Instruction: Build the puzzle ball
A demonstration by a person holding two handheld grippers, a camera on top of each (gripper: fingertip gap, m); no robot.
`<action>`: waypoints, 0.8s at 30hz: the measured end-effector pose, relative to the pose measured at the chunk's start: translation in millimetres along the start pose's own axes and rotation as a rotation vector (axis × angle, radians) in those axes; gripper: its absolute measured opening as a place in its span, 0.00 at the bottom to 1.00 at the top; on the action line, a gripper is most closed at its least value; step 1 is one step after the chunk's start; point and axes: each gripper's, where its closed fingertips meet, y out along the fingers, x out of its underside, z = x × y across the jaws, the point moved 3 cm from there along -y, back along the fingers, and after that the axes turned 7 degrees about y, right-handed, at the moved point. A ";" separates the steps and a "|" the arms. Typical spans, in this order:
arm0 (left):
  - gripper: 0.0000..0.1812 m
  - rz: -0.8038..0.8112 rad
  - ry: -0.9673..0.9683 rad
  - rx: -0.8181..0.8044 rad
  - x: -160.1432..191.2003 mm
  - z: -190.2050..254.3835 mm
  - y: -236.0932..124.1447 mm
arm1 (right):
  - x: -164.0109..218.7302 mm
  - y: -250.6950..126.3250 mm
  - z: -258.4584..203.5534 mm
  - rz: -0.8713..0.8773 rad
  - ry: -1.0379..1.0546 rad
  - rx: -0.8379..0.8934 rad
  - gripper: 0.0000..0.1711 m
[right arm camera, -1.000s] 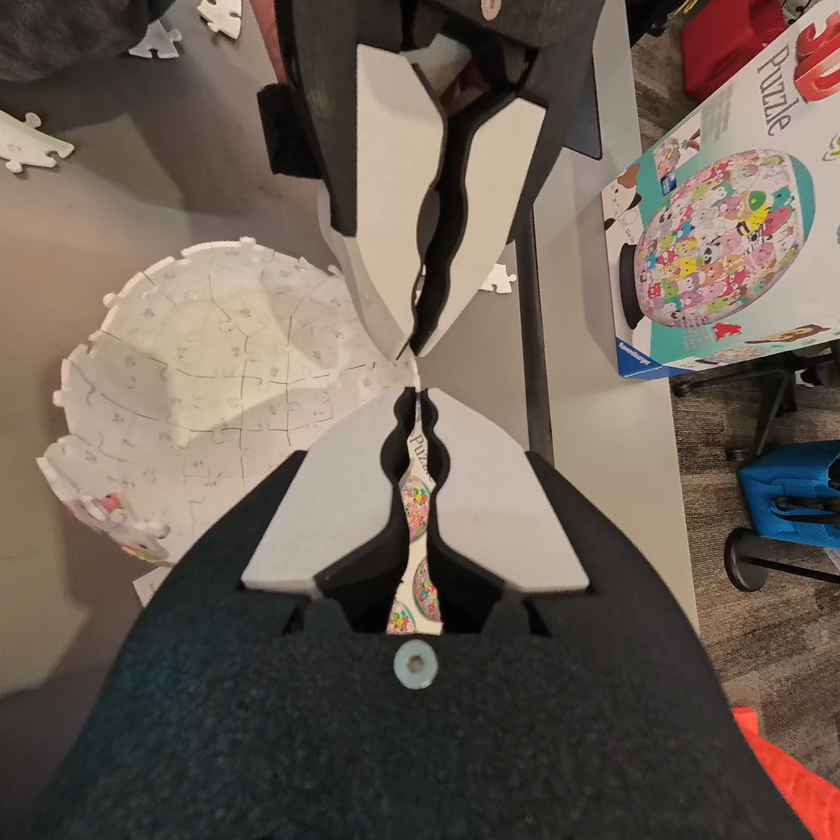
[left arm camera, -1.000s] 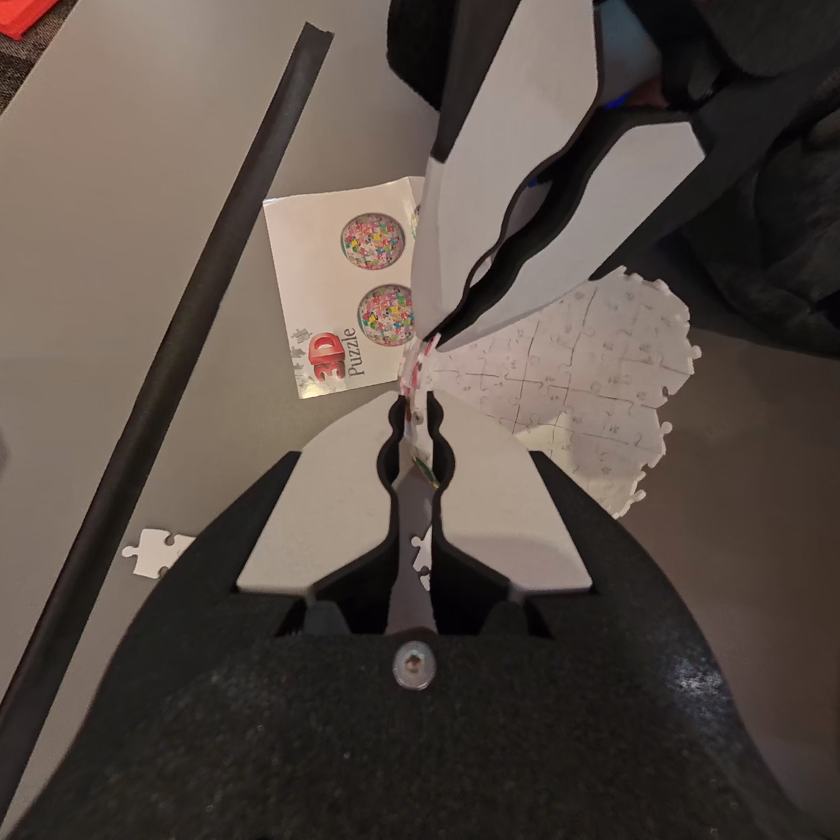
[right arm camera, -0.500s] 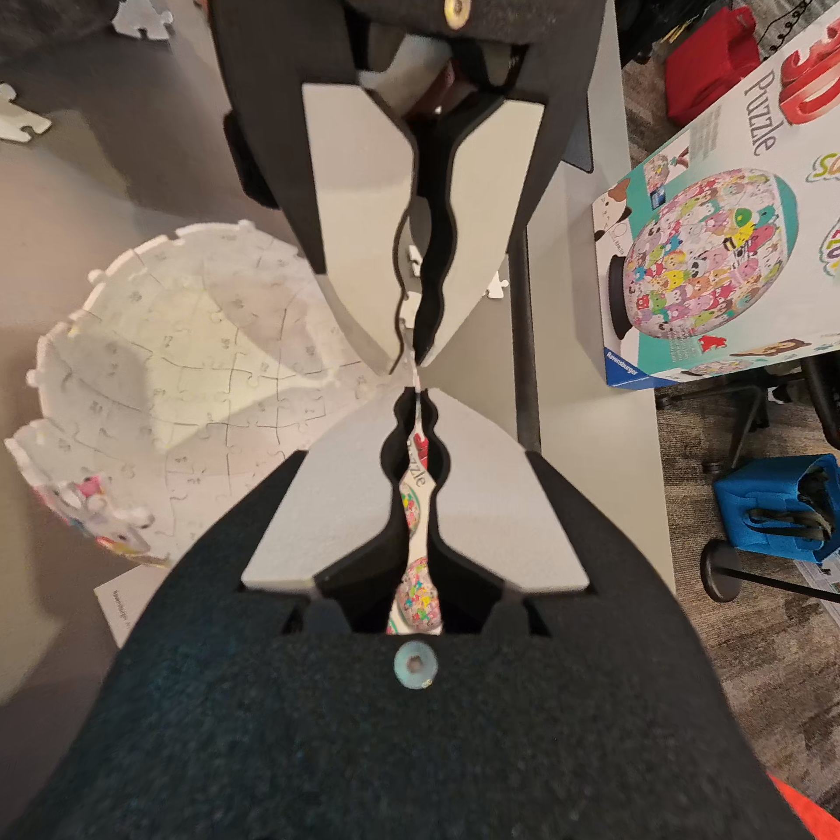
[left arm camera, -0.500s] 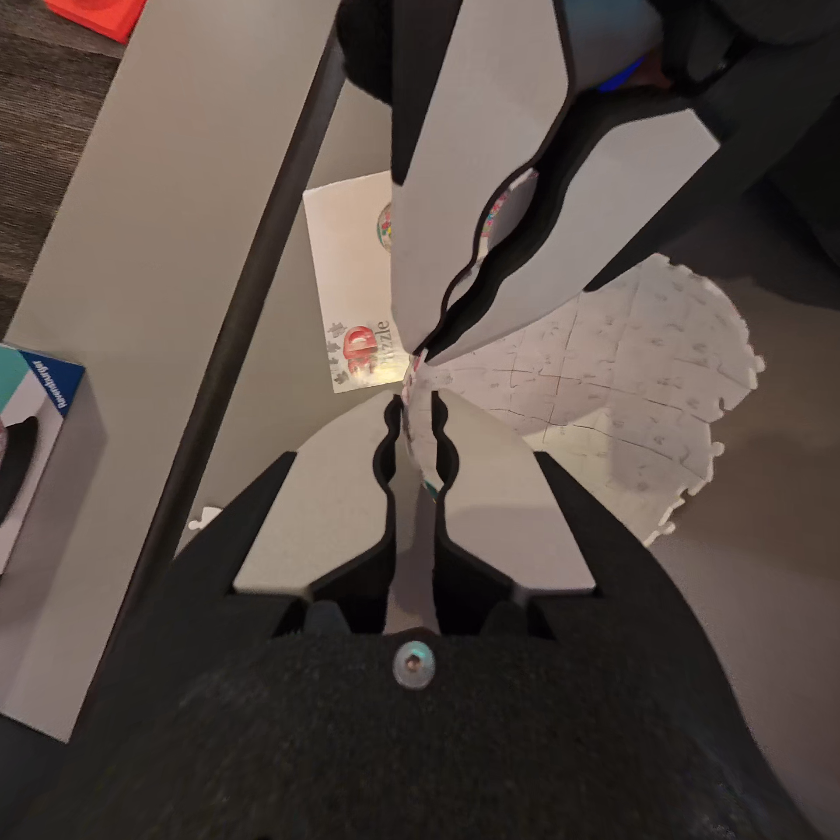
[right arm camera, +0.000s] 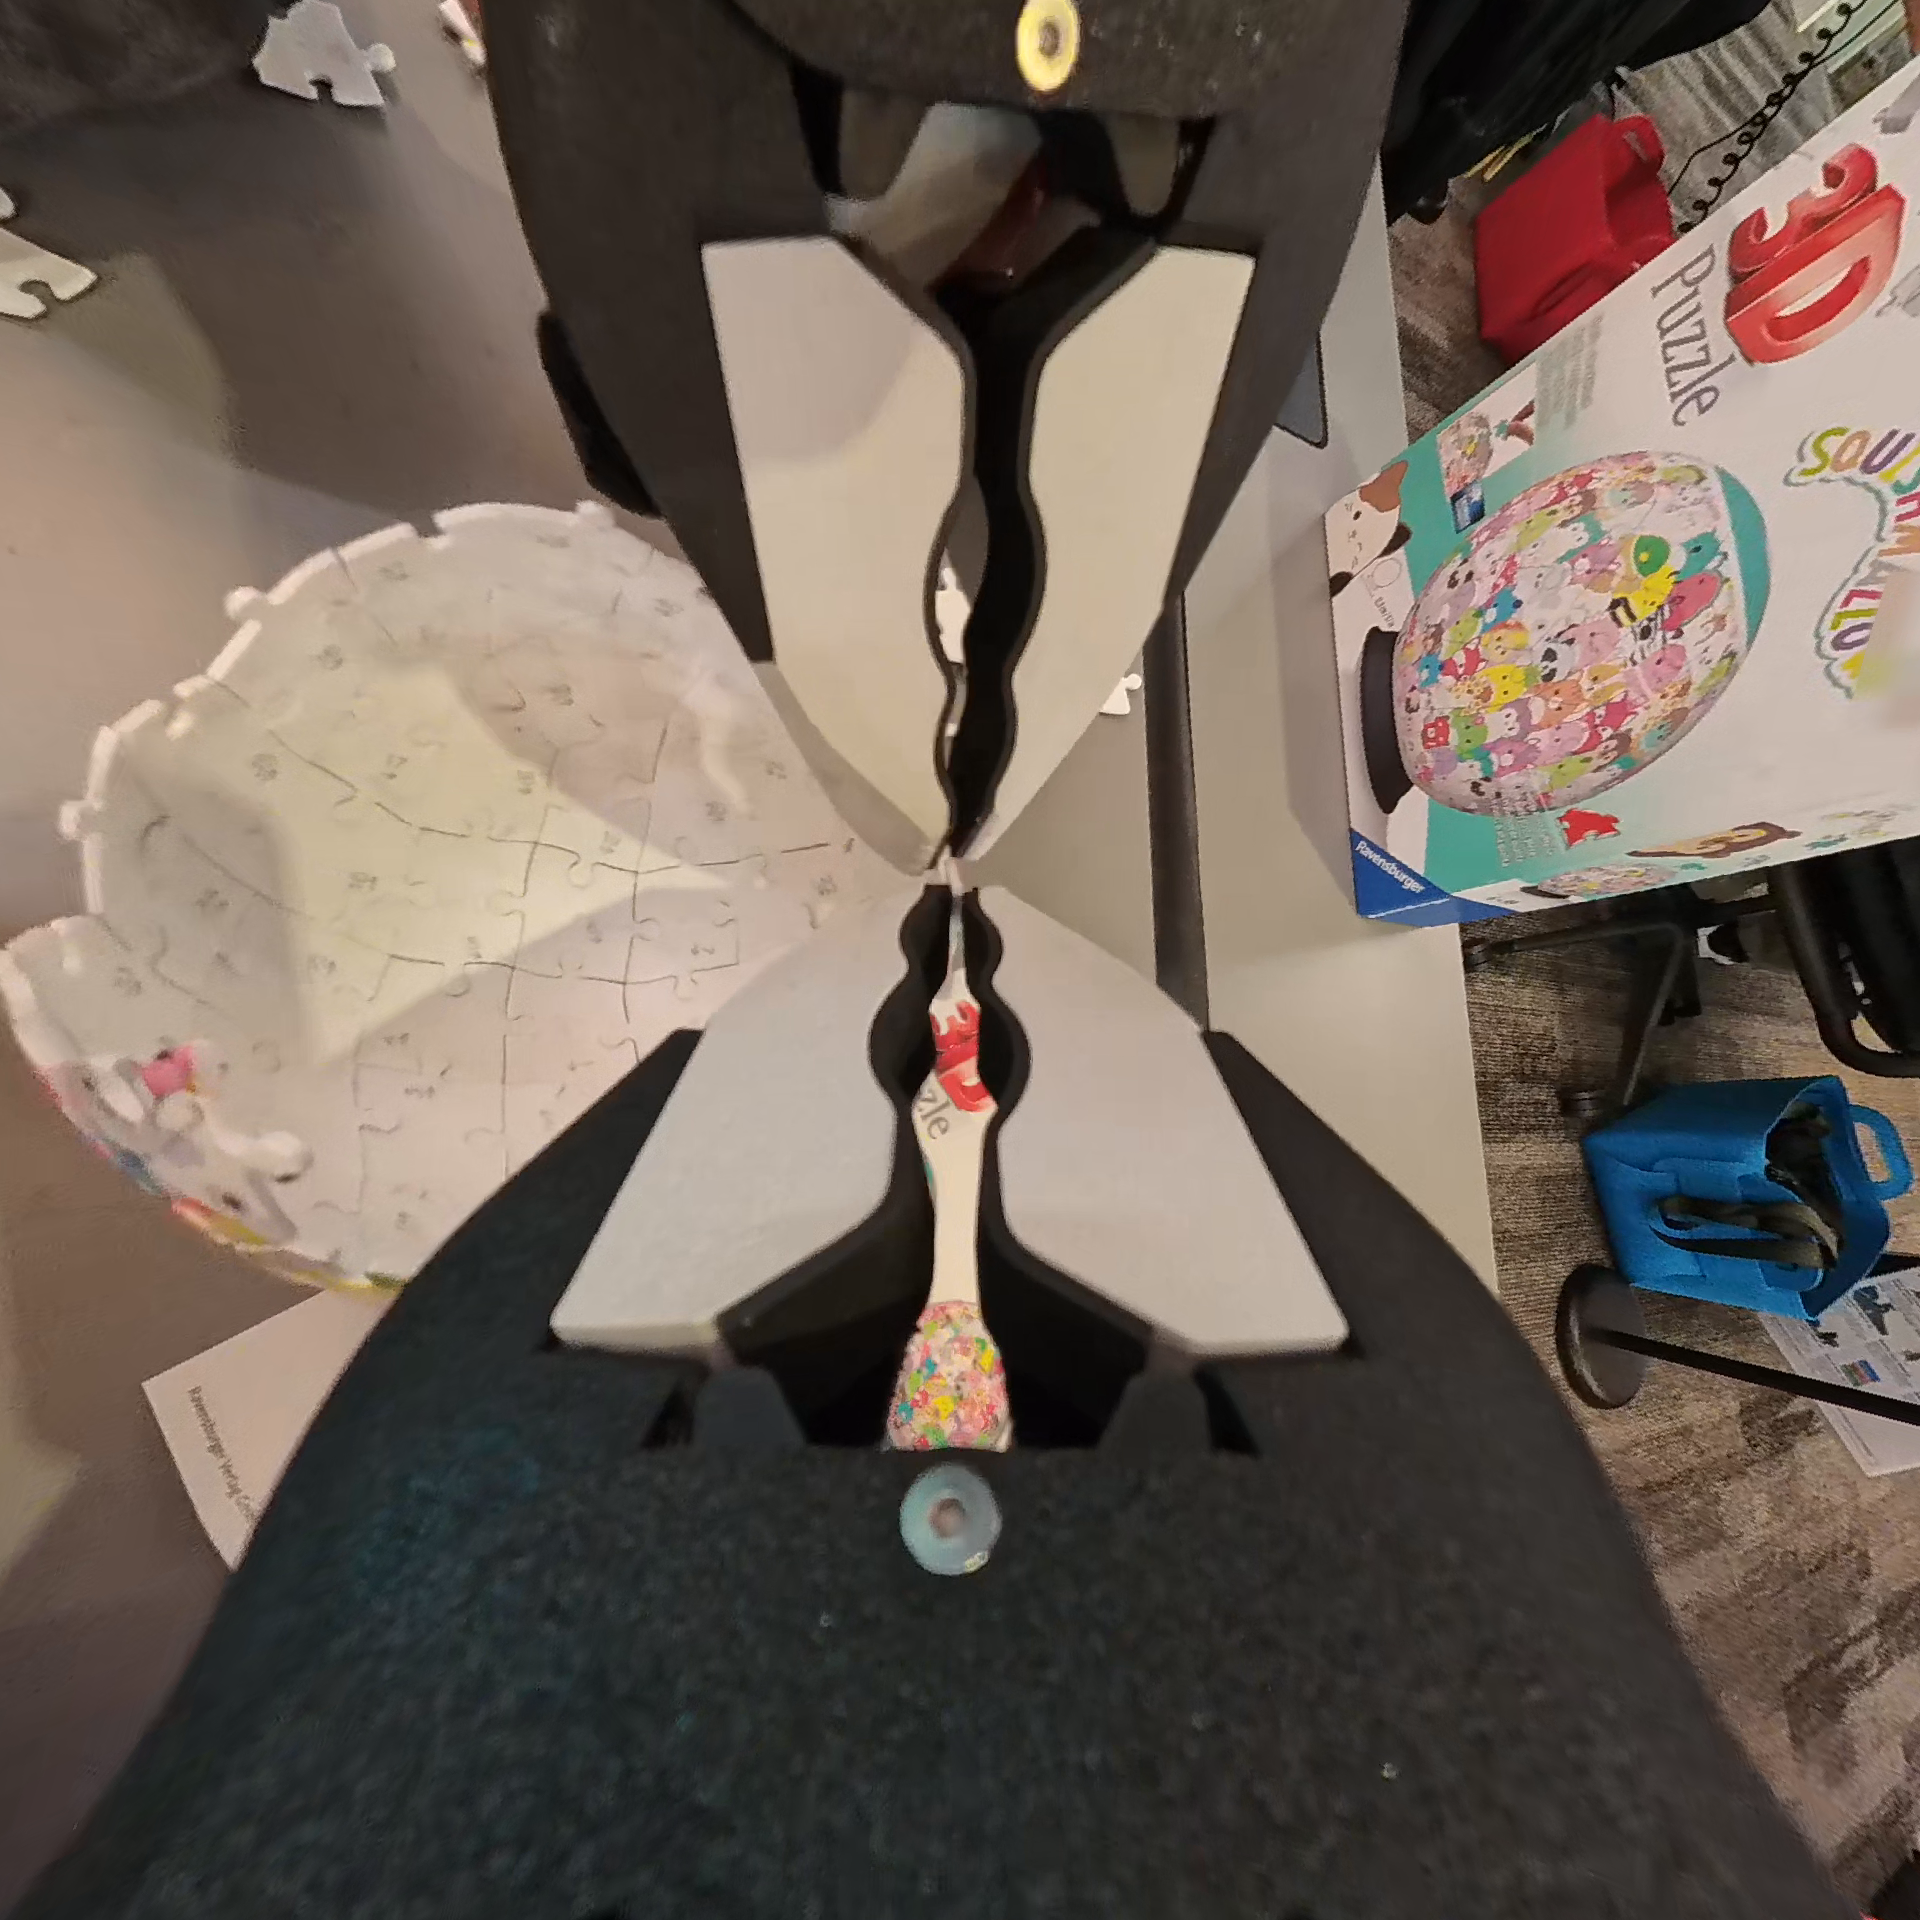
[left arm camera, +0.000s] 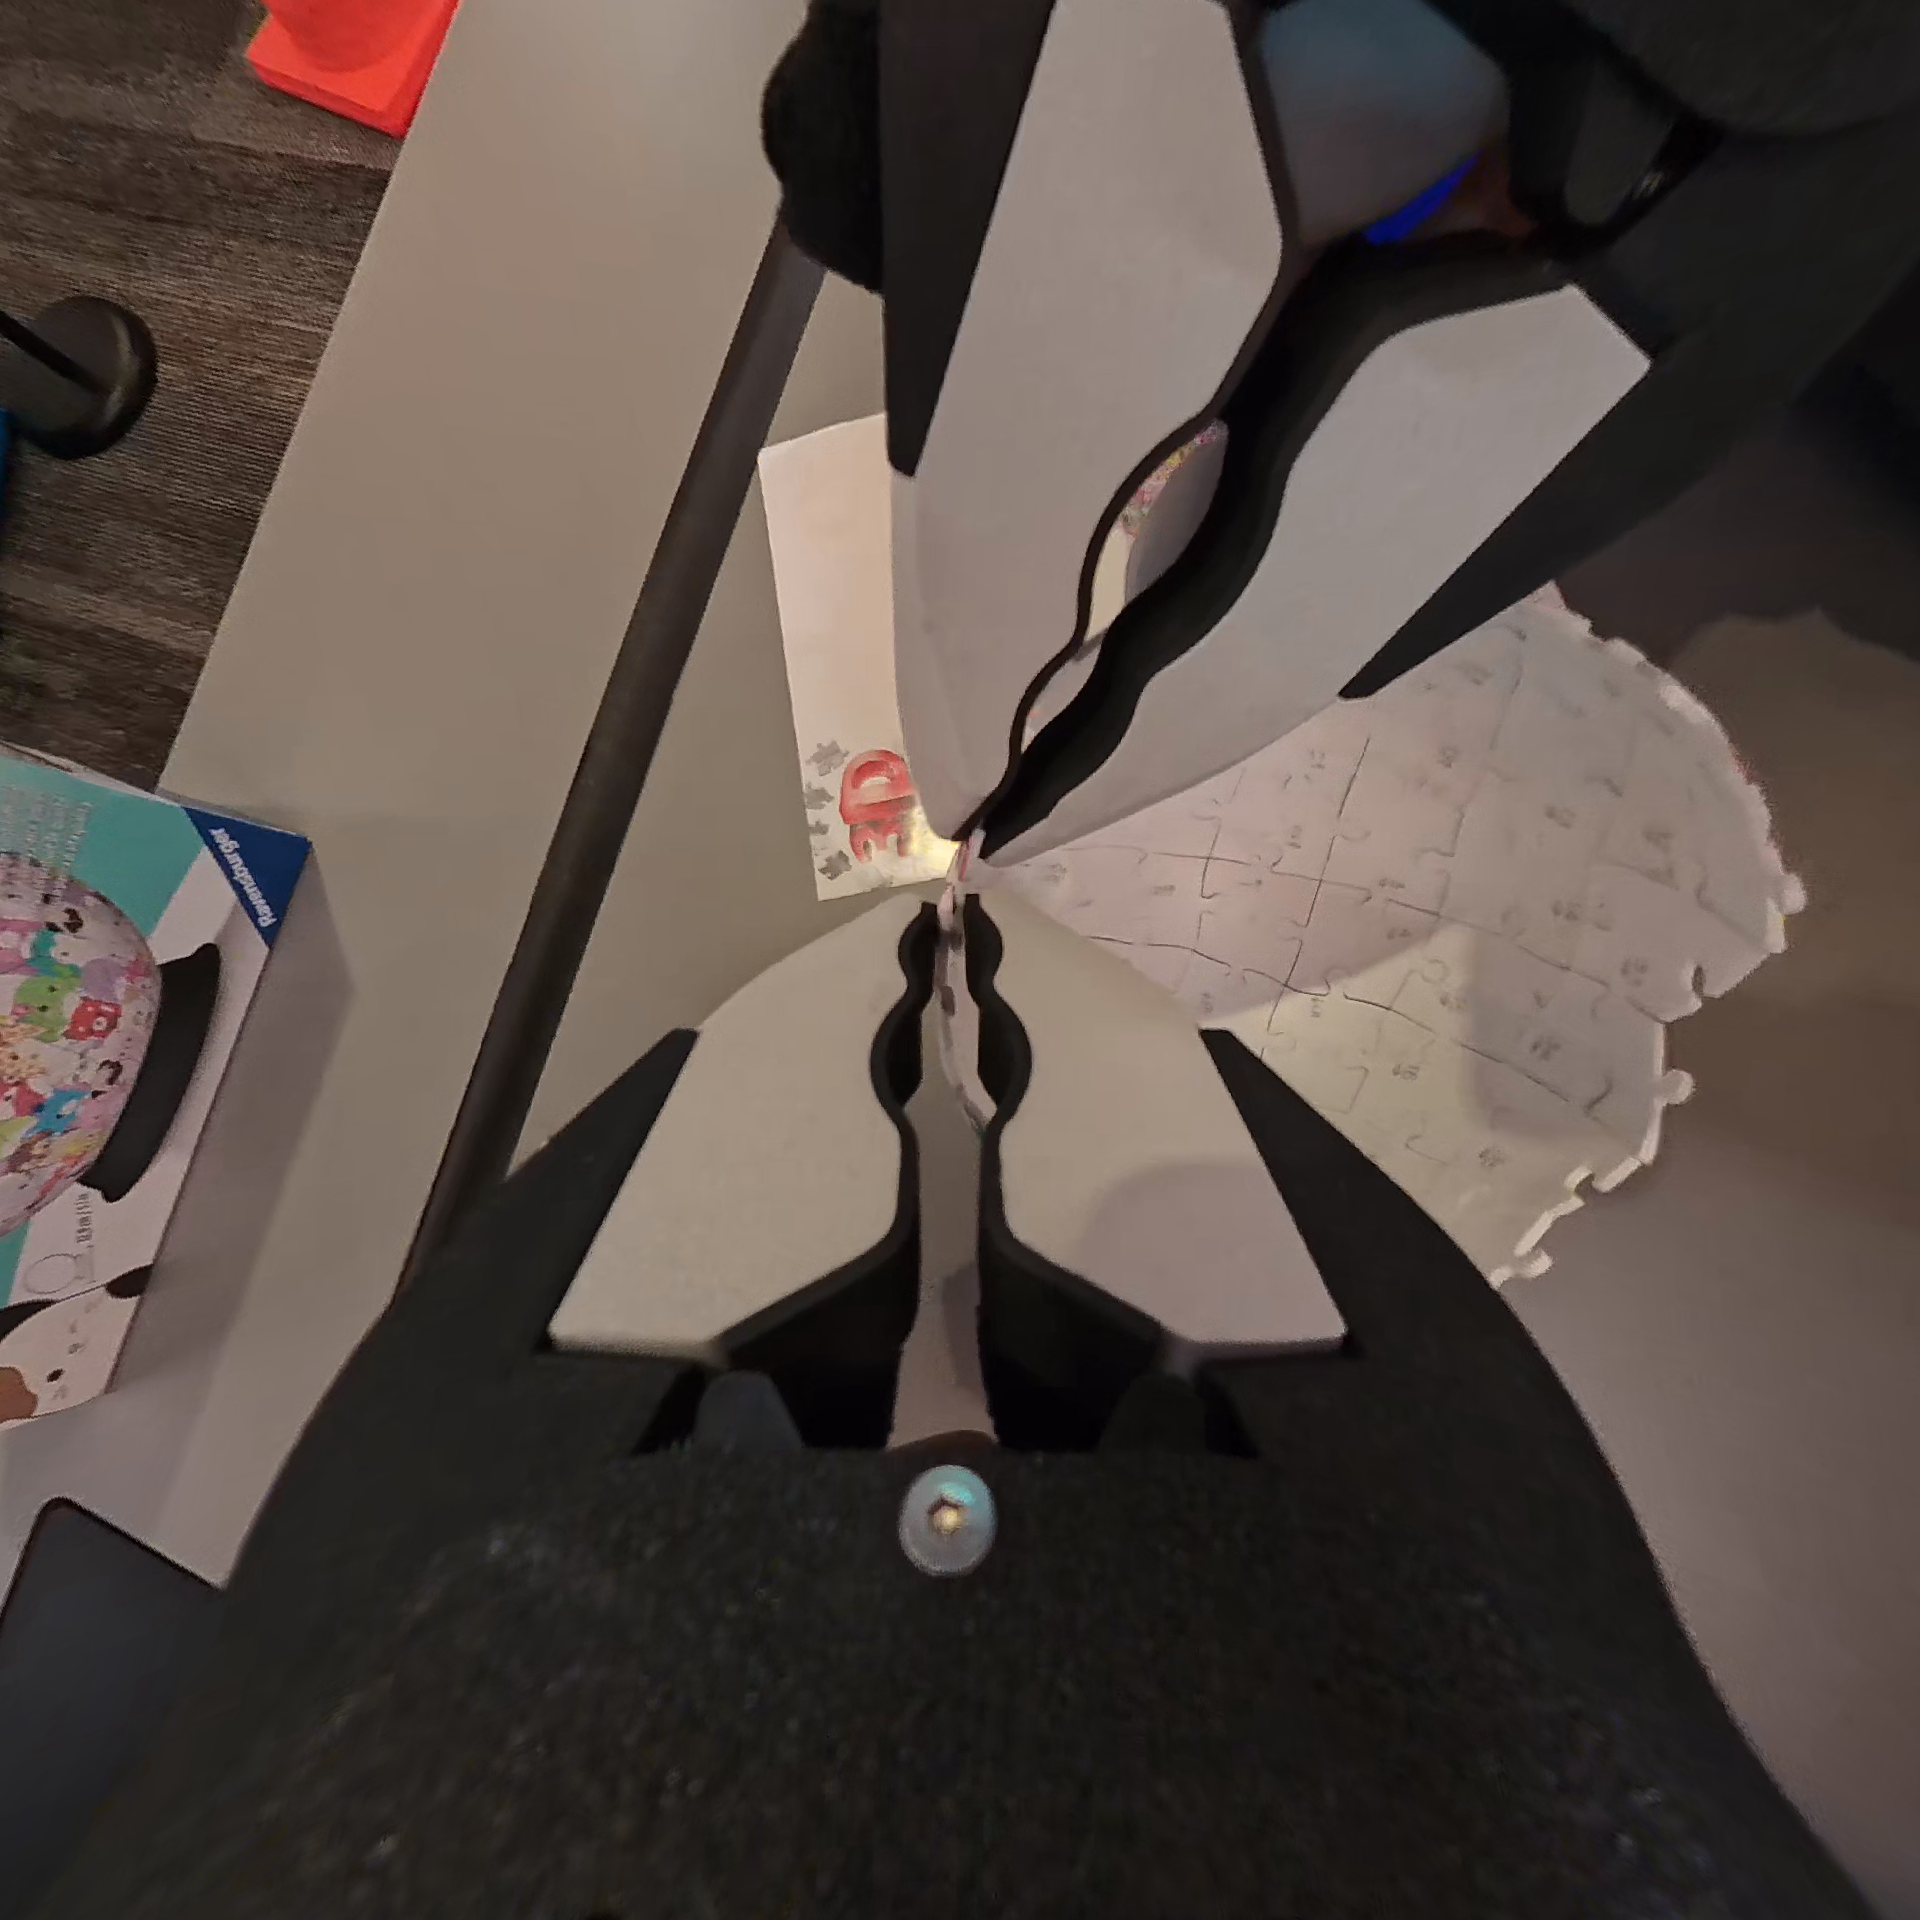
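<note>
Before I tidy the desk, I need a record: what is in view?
Puzzle-ball shell: one, white inside, part-built, on the table.
Puzzle piece: one, thin, between both grippers' fingers.
Loose pieces: a few, white, far table.
Leaflet: one, white, under the shell.
Puzzle box: one, teal and white, table edge.
Blue bag: one, on the floor.
Left gripper: shut on the piece.
Right gripper: shut on the piece.

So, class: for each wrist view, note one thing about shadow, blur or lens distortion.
Left wrist view: the table's black edge strip splays with wide-angle distortion, and gripper shadows cross the half-built puzzle ball. Right wrist view: the ball's rim is smeared with blur.
</note>
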 end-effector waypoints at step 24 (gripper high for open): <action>0.05 0.055 -0.125 0.071 0.6 -10.3 -19.8 | 0.1 -1.5 3.8 0.007 -0.017 0.039 0.01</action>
